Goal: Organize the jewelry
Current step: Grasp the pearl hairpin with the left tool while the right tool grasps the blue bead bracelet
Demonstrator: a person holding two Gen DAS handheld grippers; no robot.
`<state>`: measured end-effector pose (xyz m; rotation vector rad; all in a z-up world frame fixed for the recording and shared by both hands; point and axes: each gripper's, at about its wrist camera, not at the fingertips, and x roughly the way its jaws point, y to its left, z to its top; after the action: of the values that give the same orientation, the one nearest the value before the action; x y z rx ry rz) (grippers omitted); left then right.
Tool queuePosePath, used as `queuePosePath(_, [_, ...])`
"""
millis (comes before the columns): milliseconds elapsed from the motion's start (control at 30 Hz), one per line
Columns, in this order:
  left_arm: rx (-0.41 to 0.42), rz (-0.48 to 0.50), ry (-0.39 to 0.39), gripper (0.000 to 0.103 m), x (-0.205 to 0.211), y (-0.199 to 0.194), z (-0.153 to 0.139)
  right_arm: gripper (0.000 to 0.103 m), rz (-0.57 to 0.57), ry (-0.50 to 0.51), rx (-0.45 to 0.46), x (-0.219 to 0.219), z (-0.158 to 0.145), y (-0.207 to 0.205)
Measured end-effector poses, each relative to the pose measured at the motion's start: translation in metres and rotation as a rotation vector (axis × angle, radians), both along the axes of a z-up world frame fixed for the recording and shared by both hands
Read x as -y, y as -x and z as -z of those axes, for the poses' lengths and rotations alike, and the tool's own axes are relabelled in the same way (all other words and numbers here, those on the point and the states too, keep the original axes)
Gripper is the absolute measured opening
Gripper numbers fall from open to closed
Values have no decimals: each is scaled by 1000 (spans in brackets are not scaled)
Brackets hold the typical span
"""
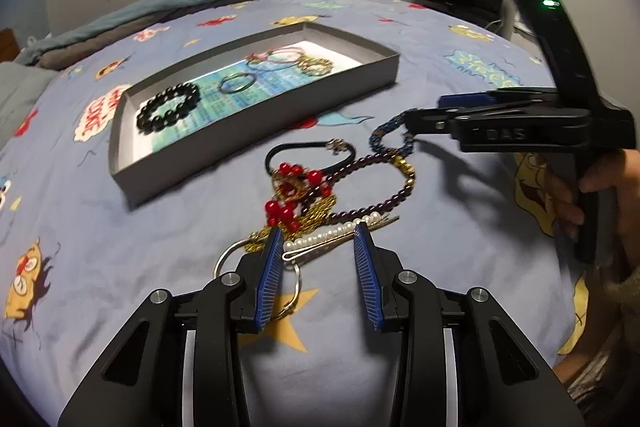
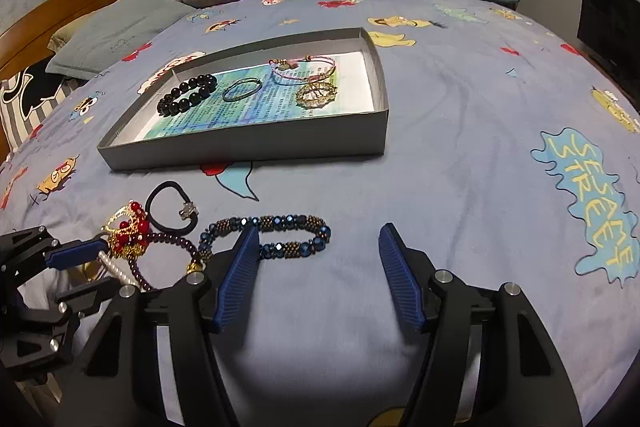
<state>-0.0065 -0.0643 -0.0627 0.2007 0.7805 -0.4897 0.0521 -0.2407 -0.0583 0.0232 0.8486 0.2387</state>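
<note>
Jewelry heaped near our shallow grey cardboard tray (image 2: 280, 147) (partly filled): both jaws released, right gripper (image 2: 318, 247) straddling the blue beaded bracelet (image 2: 280, 233), left gripper (image 1: 318, 247) over the pearl hairpin (image 1: 328, 237).

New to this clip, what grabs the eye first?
The tangled jewelry pile on the blue cartoon bedspread, right ahead of the open left gripper. Behind it sits the grey tray already holding four bracelets. The open right gripper is at a blue beaded bracelet.
</note>
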Motion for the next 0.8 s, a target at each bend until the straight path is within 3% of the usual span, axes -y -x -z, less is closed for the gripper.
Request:
queuePosePath(200, [-33,58,-16,38,9,-3,5,53,-10,-43,-31,1,4,-8])
queuePosePath(267, [-56,81,2,31,9,-1,6,45,-21,-55,-35,1,4,-7])
queuePosePath(367, [-59,105,-8,29,11,4,7,39,-30,-68,-41,1,4,-5])
queuePosePath(667, [-56,123,-31,28,17,3,10,38,-21,-82,-65,2,6,-8])
queuePosePath(700, [-54,124,-35,23,18,3,11,38,-23,-81,-66,2,6,-8])
queuePosePath(800, [-44,137,-37,10,17,7,8,24,-32,-92,-65,2,6,-8])
